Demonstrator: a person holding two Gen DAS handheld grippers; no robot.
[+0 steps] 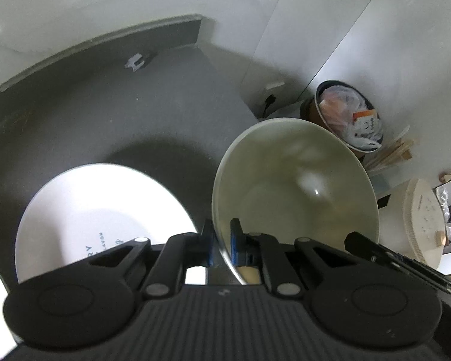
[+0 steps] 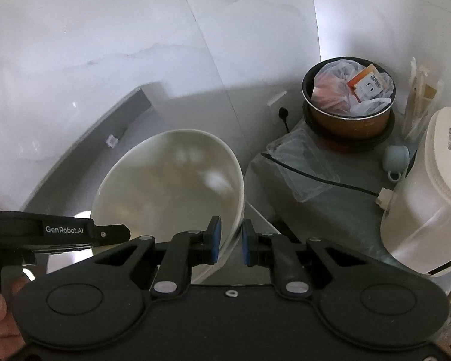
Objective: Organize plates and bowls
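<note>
Table (image 1: 111, 114): dark grey surface, fills the left and centre of the left wrist view; pale marbled wall behind it.

Rice cooker (image 2: 430, 198): white, closed, at the right edge of the right wrist view, cord plugged into its side. Contents not visible.

Bowl (image 1: 294, 192): large, pale cream, tilted on edge with its opening toward both cameras. Sits centre-right in the left wrist view and centre-left in the right wrist view (image 2: 168, 186). Inside is empty, only light reflections on the glaze. Held up off the table by its rim.

Plate (image 1: 99, 219): white, lower left of the left wrist view, lying flat on the table just beside the bowl. Blue printed lettering on its face, partly hidden by the claw body. Nothing on it.

Pot (image 2: 348, 105): brown with a dark inner wall, upper right of the right wrist view, standing on a dark ring. Holds crumpled clear plastic bags and an orange-and-white packet.

Cup (image 2: 395, 158): small, pale blue, lying on its side between pot and rice cooker. Interior not visible.

Left claw (image 1: 222, 242): blue pads pinching the near rim of the bowl, one finger inside, one outside.

Right claw (image 2: 230, 242): fingers straddle the bowl's right rim; a gap shows at the right pad, so not clamped.
</note>
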